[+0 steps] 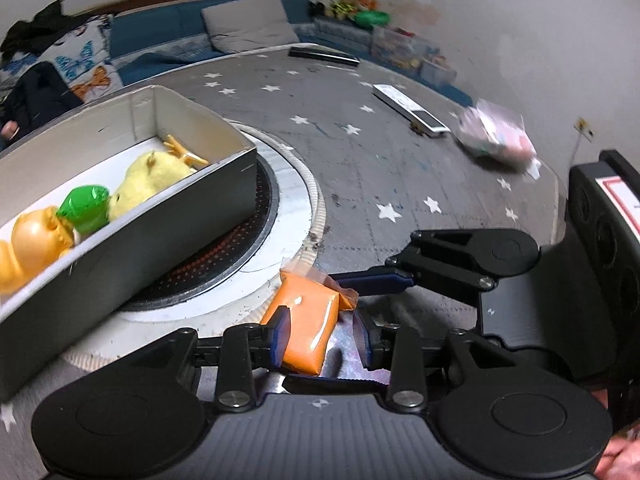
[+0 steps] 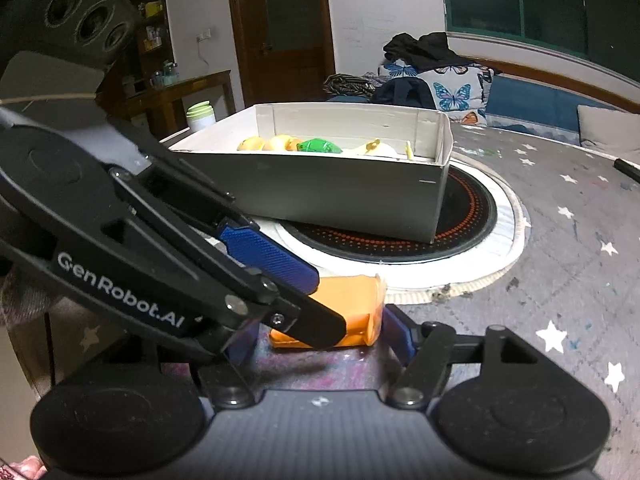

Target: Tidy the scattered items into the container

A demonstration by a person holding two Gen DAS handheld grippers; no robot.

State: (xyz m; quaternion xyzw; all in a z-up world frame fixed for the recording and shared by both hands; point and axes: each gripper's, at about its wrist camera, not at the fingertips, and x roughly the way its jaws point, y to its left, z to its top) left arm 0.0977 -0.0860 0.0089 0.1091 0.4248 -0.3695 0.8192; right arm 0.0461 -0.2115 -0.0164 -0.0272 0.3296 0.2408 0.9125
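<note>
An orange sealed packet (image 1: 306, 322) lies by the rim of the round white-edged disc (image 1: 296, 200). Both grippers are at it. My left gripper (image 1: 322, 338) has its blue pads on either side of the packet, the left pad touching it. My right gripper (image 2: 320, 330) reaches in from the right in the left wrist view (image 1: 372, 280) and brackets the same packet (image 2: 352, 300); the left gripper's arm crosses in front. The grey open box (image 1: 132, 240) sits on the disc and holds a yellow plush chick (image 1: 152, 178), a green toy (image 1: 86, 206) and orange toys (image 1: 36, 240).
A grey star-patterned mat (image 1: 360, 152) covers the table. On it lie a white remote (image 1: 408, 106), a pink wrapped pack (image 1: 496, 138) and a dark flat object (image 1: 324, 55). Cushions and a bench stand behind. In the right wrist view a green-lidded jar (image 2: 200, 117) stands behind the box (image 2: 320, 196).
</note>
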